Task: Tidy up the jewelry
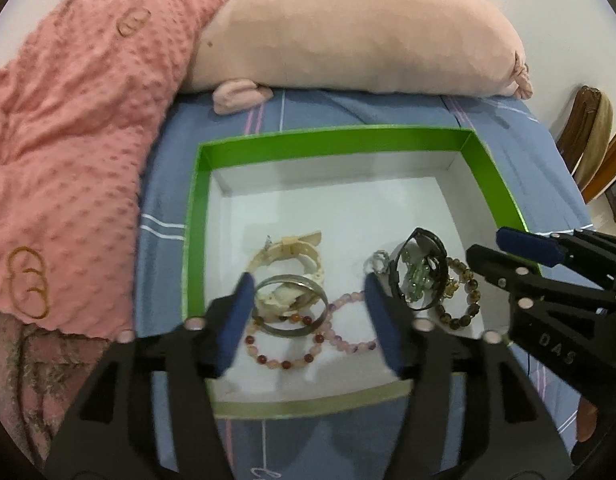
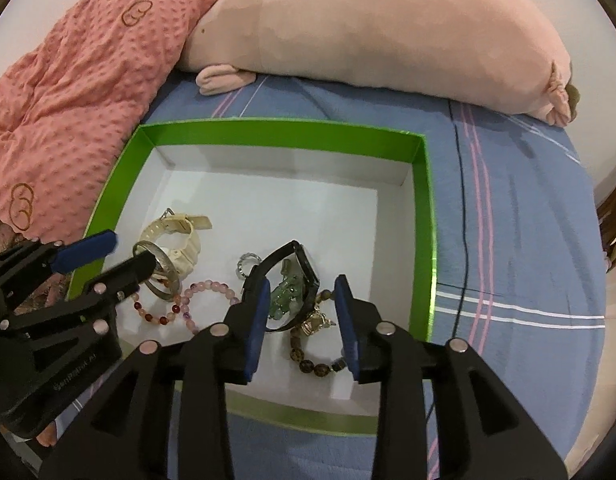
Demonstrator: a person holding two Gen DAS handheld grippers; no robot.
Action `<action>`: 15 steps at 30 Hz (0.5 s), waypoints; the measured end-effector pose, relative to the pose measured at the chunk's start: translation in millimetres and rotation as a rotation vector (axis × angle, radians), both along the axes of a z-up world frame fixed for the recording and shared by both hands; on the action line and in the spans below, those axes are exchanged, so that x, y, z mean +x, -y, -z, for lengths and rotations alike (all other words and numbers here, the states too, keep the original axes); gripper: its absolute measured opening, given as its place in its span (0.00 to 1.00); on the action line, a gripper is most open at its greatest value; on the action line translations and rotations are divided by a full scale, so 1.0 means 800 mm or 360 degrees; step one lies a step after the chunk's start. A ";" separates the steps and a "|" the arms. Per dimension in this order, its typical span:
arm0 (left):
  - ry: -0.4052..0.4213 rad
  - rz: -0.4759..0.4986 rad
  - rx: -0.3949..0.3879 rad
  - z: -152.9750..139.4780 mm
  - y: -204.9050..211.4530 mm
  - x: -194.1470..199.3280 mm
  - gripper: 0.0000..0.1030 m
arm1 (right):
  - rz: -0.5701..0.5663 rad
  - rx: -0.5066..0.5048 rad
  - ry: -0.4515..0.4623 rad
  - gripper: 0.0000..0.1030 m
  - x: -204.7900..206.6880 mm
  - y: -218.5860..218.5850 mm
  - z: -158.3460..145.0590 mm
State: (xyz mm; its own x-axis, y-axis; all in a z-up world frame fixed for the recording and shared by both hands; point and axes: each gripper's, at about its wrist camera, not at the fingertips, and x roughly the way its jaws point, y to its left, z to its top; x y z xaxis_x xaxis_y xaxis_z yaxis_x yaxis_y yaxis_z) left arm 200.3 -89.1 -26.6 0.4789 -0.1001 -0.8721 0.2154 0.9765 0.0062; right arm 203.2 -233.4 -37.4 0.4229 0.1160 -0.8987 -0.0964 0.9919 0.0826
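A green box (image 1: 332,134) with a white floor lies on the bed and holds the jewelry. My left gripper (image 1: 308,284) stands open above a silver bangle (image 1: 283,330), a cream watch (image 1: 287,248) and two pink and red bead bracelets (image 1: 283,364); its pads touch none of them. My right gripper (image 2: 302,282) is open over a black watch band (image 2: 308,264), a green jade piece (image 2: 285,294) and a brown bead bracelet (image 2: 308,366). A small silver ring (image 2: 247,260) lies between the two groups. Each gripper shows at the edge of the other's view.
The box (image 2: 283,128) rests on a blue striped sheet (image 2: 508,208). A pink dotted blanket (image 1: 67,140) lies to its left and a long pink plush pillow (image 1: 348,32) behind it. A wooden chair (image 1: 588,132) stands at the far right.
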 end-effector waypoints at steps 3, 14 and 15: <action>0.0050 -0.0008 -0.0005 -0.016 -0.003 -0.013 0.67 | 0.0030 -0.0008 0.0052 0.57 -0.014 0.004 -0.017; 0.0113 -0.0087 0.0053 -0.043 -0.014 -0.054 0.96 | 0.0160 -0.0081 0.0085 0.88 -0.057 0.015 -0.032; 0.0098 -0.0089 0.0054 -0.041 -0.014 -0.056 0.96 | 0.0161 -0.0082 0.0074 0.89 -0.061 0.015 -0.030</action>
State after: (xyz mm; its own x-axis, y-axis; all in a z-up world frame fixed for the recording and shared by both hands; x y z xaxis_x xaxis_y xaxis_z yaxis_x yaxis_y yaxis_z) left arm 155.5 -77.9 6.2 0.5356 -0.0426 -0.8434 0.1588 0.9860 0.0510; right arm 154.4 -245.7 -13.1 0.4717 0.0247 -0.8814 0.0021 0.9996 0.0292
